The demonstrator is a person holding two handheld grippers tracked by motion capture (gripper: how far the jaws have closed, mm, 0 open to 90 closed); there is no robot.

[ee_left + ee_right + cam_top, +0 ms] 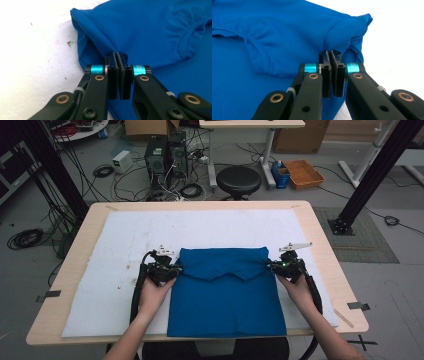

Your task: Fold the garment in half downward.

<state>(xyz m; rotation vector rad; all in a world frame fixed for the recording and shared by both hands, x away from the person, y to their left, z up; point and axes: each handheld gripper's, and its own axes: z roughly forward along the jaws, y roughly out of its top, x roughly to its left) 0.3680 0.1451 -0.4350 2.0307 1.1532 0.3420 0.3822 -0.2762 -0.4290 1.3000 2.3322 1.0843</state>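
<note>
Your left hand-held gripper (172, 268) is clamped on the left edge of the blue shirt (227, 295), its jaws pressed together on a fold of fabric, as its own view shows (117, 56). Your right hand-held gripper (272, 266) pinches the shirt's right edge the same way (329, 53). The shirt lies folded on the white pad (120, 245) covering the table (320, 240), its far part doubled over toward you, its near edge at the table's front.

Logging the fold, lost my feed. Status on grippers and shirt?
Left gripper shut on blue shirt, left edge. Right gripper shut on its right edge. Shirt flat on white mat, partly folded. Nothing in the way.
</note>
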